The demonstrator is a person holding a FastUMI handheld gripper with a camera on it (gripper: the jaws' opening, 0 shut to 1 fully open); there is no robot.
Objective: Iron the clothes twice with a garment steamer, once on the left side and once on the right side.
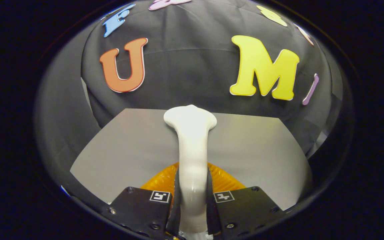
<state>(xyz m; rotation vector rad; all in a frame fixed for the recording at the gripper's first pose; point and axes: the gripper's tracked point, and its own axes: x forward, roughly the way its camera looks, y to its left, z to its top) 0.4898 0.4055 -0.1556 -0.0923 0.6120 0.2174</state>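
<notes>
Your gripper (pixel 192 196) is clenched on the white garment steamer (pixel 191 150), both fingers pressing its handle; its head reaches forward over the grey table (pixel 118 146).

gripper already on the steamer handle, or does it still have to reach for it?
Probably yes, already on it: the gripper has both fingers pressed against the white steamer handle, which runs forward between them over the grey table. Nothing lies between fingers and handle. An orange part sits beneath.
</notes>
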